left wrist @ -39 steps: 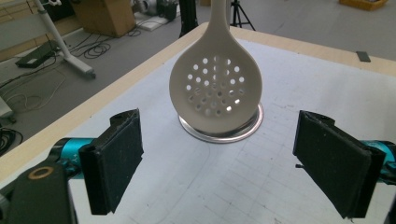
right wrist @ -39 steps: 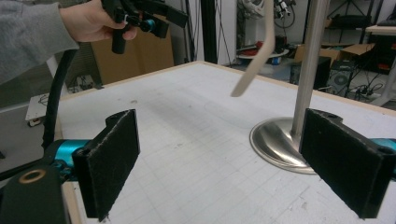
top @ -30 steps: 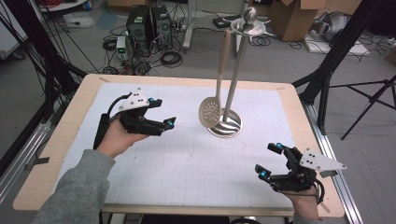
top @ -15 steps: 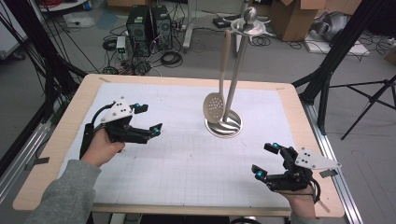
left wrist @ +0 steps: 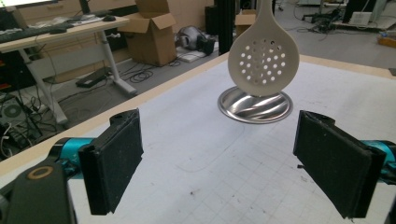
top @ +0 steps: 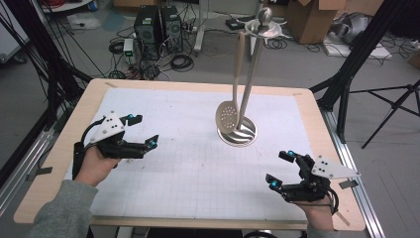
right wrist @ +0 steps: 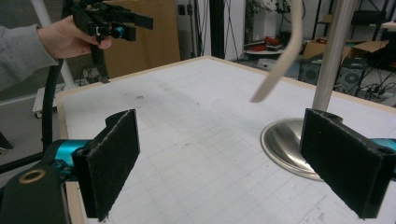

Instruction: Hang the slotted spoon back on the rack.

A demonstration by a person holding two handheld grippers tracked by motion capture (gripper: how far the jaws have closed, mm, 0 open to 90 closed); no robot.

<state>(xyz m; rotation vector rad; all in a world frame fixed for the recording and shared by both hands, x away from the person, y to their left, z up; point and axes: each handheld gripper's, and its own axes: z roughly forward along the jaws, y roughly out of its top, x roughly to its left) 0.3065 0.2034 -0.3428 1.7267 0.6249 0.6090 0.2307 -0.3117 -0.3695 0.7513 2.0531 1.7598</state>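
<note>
Holding both grippers apart over the table (top: 74, 129), I see the left gripper (top: 141, 130) at 9 o'clock, jaws spread wide and gripping nothing, and the right gripper (top: 280, 168) at 4 o'clock, jaws likewise spread and empty.

The slotted spoon (top: 228, 116) hangs from the top of the metal stand (top: 252, 74), right of table centre toward 1 o'clock. Its perforated bowl sits just above the stand's round base (top: 241, 135), and I cannot tell whether they touch. In the left gripper view, the spoon's bowl (left wrist: 263, 57) lies ahead between the jaws, well apart from them, with bare gridded mat (left wrist: 210, 154) between. In the right gripper view, the stand's pole (right wrist: 334, 51) and base (right wrist: 285, 140) are near the right jaw, with the spoon's handle (right wrist: 285, 56) curving across at 12 o'clock.

Nothing lies on the mat between either gripper and the stand. Open room spans the centre and 6 o'clock. The right gripper is near the table's 3 o'clock edge, and the left gripper near the 9 o'clock edge.
</note>
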